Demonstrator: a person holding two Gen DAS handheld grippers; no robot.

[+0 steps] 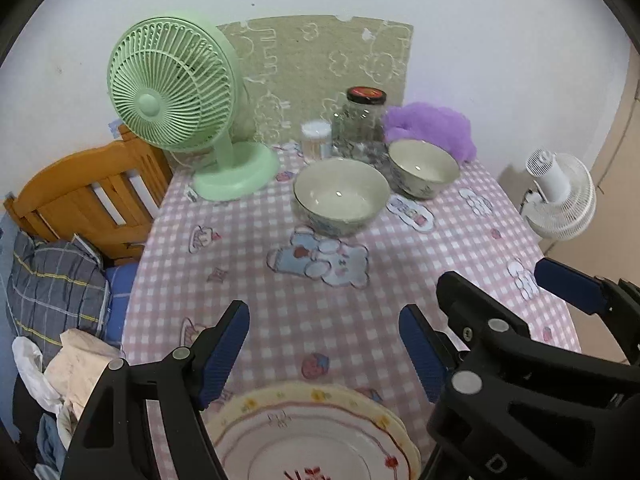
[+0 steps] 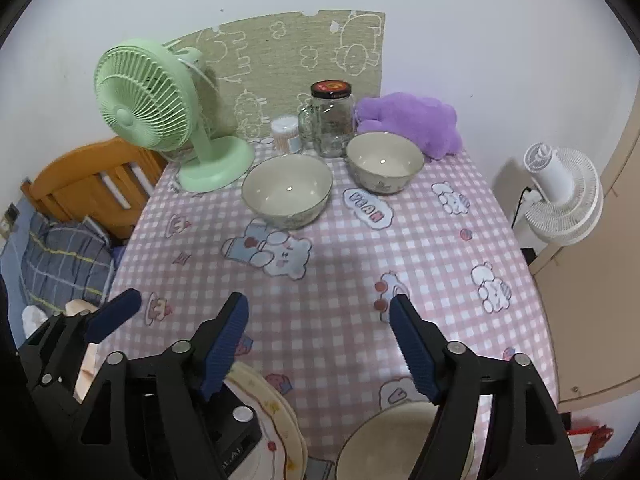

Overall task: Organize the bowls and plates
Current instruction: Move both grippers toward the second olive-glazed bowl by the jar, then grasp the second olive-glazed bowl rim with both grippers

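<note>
Two pale bowls stand at the far side of the table: a larger one [image 1: 342, 196] [image 2: 287, 191] and a smaller one [image 1: 423, 168] [image 2: 384, 162] to its right. A stack of patterned plates [image 1: 312, 436] [image 2: 276, 424] lies at the near edge. A third cream dish [image 2: 400, 436] sits near the front right. My left gripper [image 1: 324, 356] is open above the plates, empty. My right gripper [image 2: 318, 344] is open and empty over the cloth, beside the left gripper [image 2: 112, 316].
A green fan [image 1: 176, 92] stands at the back left. A glass jar [image 1: 360, 124], a cotton swab tub [image 1: 316, 138] and a purple plush [image 1: 432, 124] line the back wall. A white fan [image 1: 560, 196] stands off the table's right side; a wooden headboard [image 1: 92, 196] is left.
</note>
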